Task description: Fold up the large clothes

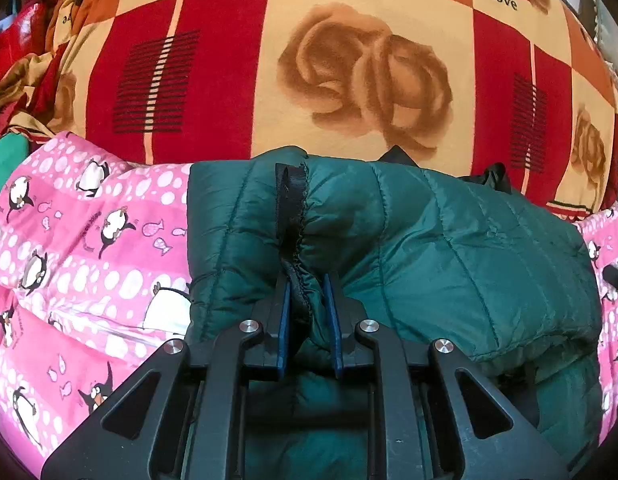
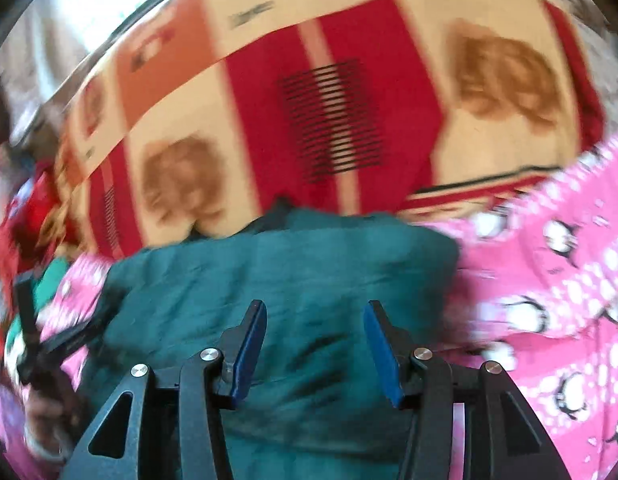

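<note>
Pinching trimmed edge of green quilted jacket (image 1: 409, 240), left gripper (image 1: 309, 292) sits clamped at six o'clock; jacket lies folded on pink penguin blanket (image 1: 89, 240). Keep pinch firm.

Right wrist view, blurred: right gripper (image 2: 315, 320) jaws apart, empty, above jacket; regrip free edge before next fold.

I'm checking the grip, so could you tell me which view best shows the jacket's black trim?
The left wrist view: the black trim runs sharply into the left gripper, pinched. The right wrist view is blurred and shows no trim.
</note>
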